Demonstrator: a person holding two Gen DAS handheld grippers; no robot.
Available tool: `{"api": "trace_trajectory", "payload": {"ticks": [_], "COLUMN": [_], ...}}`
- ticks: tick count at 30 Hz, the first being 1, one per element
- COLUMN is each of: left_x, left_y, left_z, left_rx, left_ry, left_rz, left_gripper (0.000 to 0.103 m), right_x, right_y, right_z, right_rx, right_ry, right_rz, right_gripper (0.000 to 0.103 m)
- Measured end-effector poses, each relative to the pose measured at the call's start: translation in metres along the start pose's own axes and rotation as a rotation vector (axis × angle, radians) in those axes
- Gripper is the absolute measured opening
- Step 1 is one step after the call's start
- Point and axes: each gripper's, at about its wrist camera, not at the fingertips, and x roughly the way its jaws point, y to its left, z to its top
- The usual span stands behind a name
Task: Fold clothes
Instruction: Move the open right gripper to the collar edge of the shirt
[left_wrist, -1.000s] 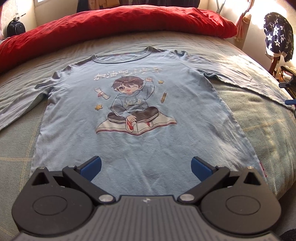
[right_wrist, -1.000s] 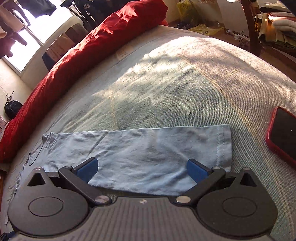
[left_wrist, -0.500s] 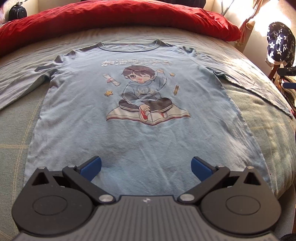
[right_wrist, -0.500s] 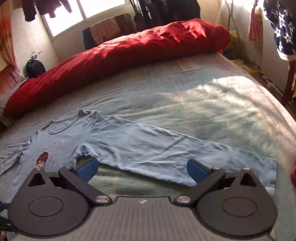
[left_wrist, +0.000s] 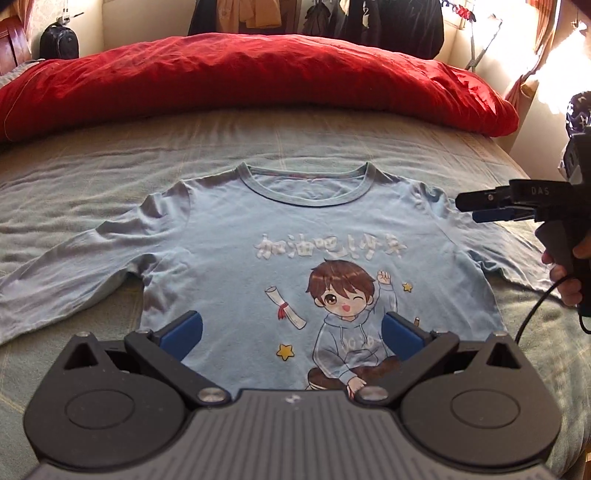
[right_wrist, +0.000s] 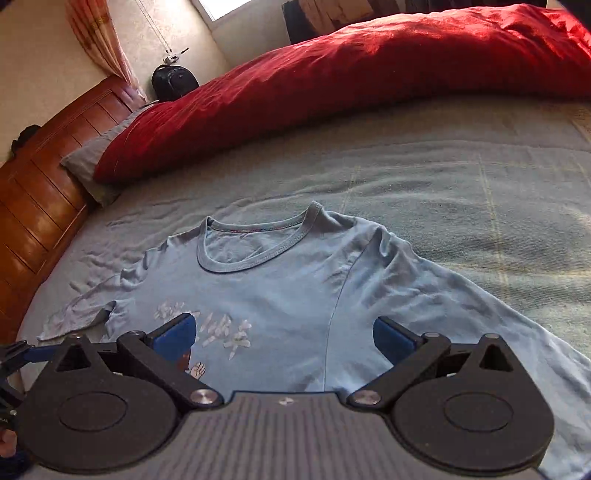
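Since half a second ago, both grippers have been carried up the shirt toward its neckline, and the hem is no longer framed. Nearest in the left wrist view, the left gripper is held with its blue pads wide apart above the cartoon print, nothing between them. Beneath it the light blue long-sleeved T-shirt is laid flat, face up, on the grey-green bedspread. White Chinese characters, which appear to read 加油吧!少年, are printed across the chest above a winking boy. Only this view shows the right gripper from outside, at the right edge, with "DAS" lettered on its body and fingers of a hand on its handle. In the right wrist view the right gripper is likewise spread wide and empty, over the shoulder seam. A wooden headboard is seen in this view alone. Farthest, a red duvet is heaped across the bed.
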Motion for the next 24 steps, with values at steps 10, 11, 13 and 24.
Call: {"api": "trace_trajectory", "payload": {"ticks": [10, 11, 13, 24], "left_x": [0.056, 0.057, 0.056, 0.04], "left_y": [-0.002, -0.002, -0.002, 0.016], "left_z": [-0.008, -0.009, -0.011, -0.016], "left_rx": [0.041, 0.049, 0.059, 0.039], "left_ry": [0.076, 0.077, 0.071, 0.042], "left_rz": [0.006, 0.005, 0.004, 0.011], "left_gripper": [0.102, 0.102, 0.102, 0.102], "right_x": [0.058, 0.057, 0.05, 0.072], "right_y": [-0.048, -0.049, -0.047, -0.031], "right_z": [0.038, 0.042, 0.048, 0.055], "right_rx": [0.038, 0.044, 0.043, -0.056], "right_ry": [0.016, 0.009, -0.007, 0.029], "right_rz": [-0.027, -0.045, -0.056, -0.175], "right_gripper": [0.103, 0.103, 0.103, 0.103]}}
